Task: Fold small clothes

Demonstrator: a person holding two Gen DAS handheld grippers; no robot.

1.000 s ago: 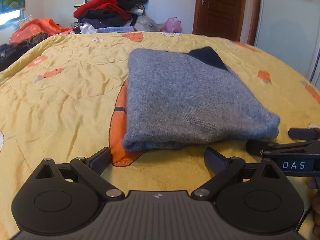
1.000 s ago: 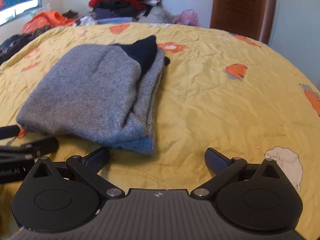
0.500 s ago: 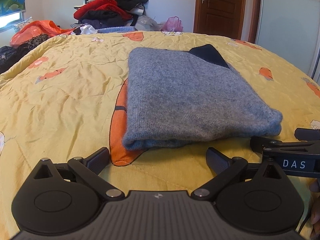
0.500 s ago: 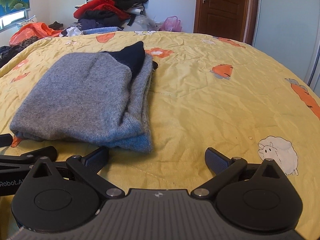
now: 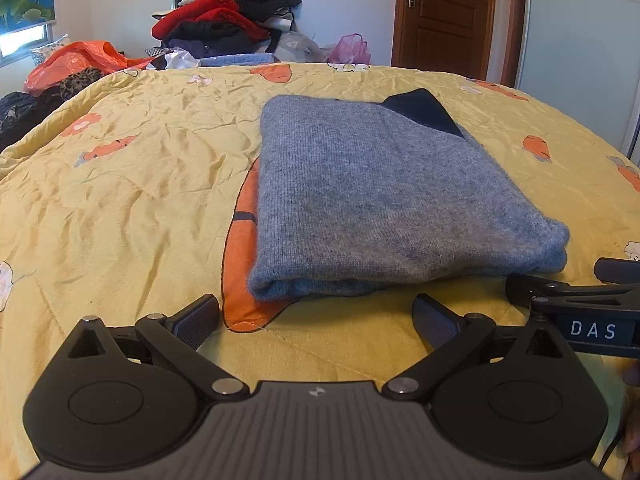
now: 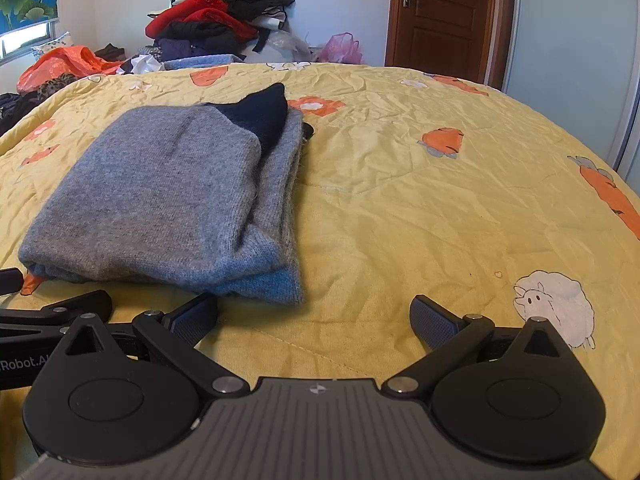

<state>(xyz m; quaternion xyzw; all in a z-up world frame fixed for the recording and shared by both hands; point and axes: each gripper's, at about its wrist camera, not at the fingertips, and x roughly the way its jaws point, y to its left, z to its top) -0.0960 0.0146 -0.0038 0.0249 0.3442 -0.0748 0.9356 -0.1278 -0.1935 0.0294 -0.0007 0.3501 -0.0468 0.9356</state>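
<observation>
Grippers, two, both yours and both idle. Left gripper (image 5: 316, 316): fingers spread wide, nothing between them, held low over the bedspread just short of the sweater's near fold. Right gripper (image 6: 314, 318): likewise spread wide and empty, set beside the left one, opposite the sweater's near right corner.

Grey sweater (image 5: 384, 200): one item, lying on the yellow quilt (image 5: 120, 200) as a compact rectangle, several layers stacked, a dark navy part (image 6: 260, 116) showing at the far end. Right edge shows loose layers slightly stepped, not flush.

Status, by your reading: this piece looks folded and released; at most a squaring of the right edge remains.

Clothes pile (image 6: 216, 20): heaped beyond the far edge of the bed. If more small pieces are to be folded, you would draw them from there; which ones qualify cannot be told.
</observation>
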